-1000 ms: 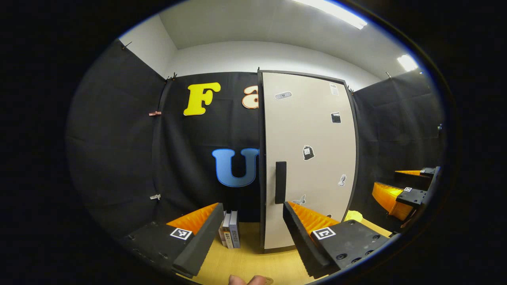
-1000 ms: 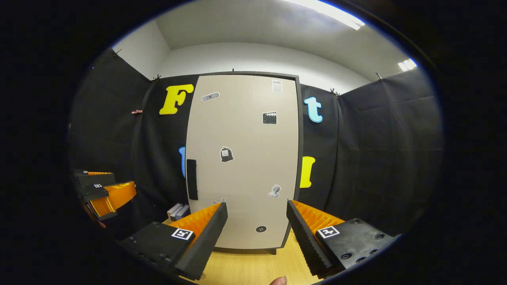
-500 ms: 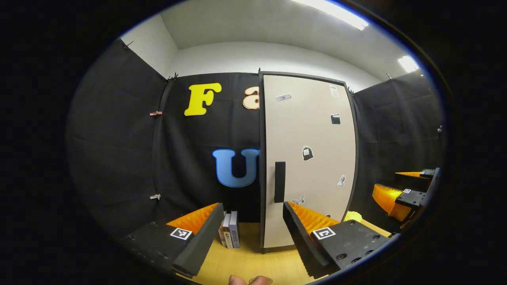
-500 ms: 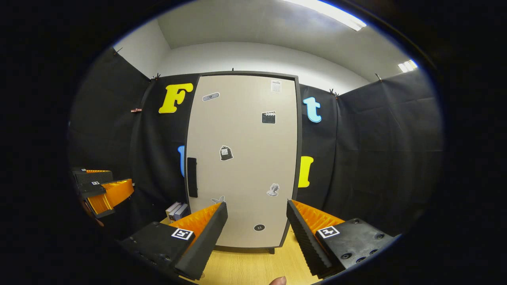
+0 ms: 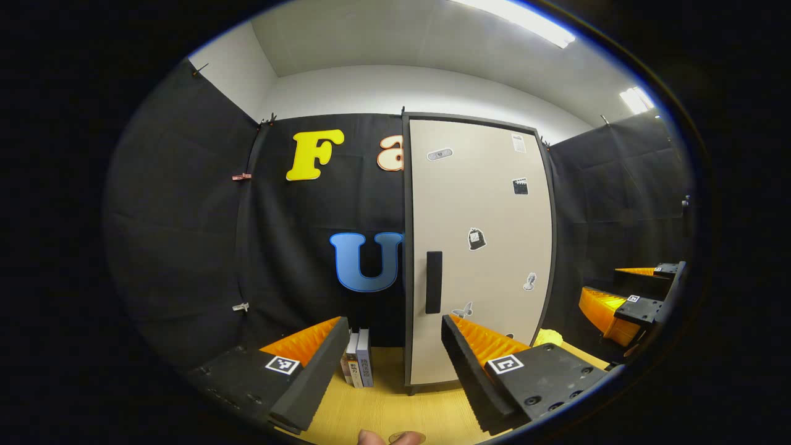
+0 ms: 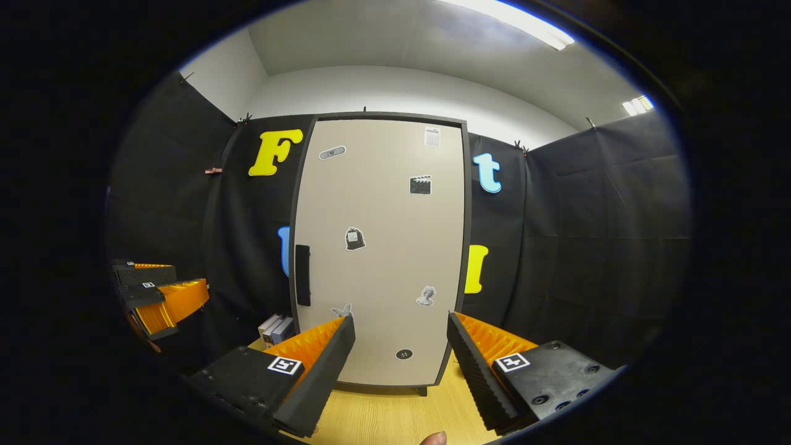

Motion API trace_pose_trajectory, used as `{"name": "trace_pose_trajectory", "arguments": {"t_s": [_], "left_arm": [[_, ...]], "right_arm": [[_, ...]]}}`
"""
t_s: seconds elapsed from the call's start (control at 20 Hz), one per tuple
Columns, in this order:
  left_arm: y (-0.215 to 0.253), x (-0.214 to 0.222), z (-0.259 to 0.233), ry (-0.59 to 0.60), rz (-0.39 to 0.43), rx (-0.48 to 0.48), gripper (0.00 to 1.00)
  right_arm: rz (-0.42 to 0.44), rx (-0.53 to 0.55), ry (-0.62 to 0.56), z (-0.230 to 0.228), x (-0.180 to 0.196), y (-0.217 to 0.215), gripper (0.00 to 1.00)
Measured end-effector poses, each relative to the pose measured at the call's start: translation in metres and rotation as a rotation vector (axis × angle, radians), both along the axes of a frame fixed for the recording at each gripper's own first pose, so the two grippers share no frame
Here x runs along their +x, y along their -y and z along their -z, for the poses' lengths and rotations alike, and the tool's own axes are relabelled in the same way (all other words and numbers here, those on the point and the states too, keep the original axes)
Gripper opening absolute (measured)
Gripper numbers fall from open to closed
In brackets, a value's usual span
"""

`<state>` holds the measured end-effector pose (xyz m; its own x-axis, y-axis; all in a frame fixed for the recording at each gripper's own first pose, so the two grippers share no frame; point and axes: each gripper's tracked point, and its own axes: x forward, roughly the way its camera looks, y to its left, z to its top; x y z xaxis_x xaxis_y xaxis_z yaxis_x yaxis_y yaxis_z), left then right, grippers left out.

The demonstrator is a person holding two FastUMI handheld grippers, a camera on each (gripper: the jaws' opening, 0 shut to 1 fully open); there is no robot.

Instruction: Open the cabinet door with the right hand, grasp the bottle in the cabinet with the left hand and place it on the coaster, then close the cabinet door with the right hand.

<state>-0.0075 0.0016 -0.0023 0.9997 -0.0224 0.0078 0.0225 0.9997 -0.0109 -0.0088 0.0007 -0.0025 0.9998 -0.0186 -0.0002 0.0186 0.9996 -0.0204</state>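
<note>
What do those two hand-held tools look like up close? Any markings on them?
Each tool, the left and the right, has two long wedge-shaped fingers with ribbed, sawtooth-like inner faces. Each finger sits on a blocky black base that carries a small square black-and-white marker and round screw holes. At the bottom edge of the right gripper view, a fingertip of the person holding the tool peeks in.

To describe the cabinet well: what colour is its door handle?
The door handle is black, a vertical bar on the beige cabinet door; the right gripper view shows it best.

Both views face the shut cabinet door (image 5: 479, 247) from nearby, low.
</note>
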Motion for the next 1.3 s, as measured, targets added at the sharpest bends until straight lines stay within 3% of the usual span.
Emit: {"name": "trace_pose_trajectory", "arguments": {"t_s": [0.5,1.05,1.3], "left_arm": [[-0.022,-0.004,0.007,-0.005,-0.009,-0.016,0.95],[-0.064,-0.004,0.028,-0.023,-0.036,-0.015,0.95],[-0.074,-0.001,0.033,-0.020,-0.040,-0.020,0.95]], "right_arm": [[-0.071,-0.009,0.042,-0.013,0.034,-0.051,0.97],[-0.126,0.116,0.034,-0.004,0.130,-0.133,0.97],[-0.131,0.106,0.032,0.007,0.178,-0.159,0.97]]}}
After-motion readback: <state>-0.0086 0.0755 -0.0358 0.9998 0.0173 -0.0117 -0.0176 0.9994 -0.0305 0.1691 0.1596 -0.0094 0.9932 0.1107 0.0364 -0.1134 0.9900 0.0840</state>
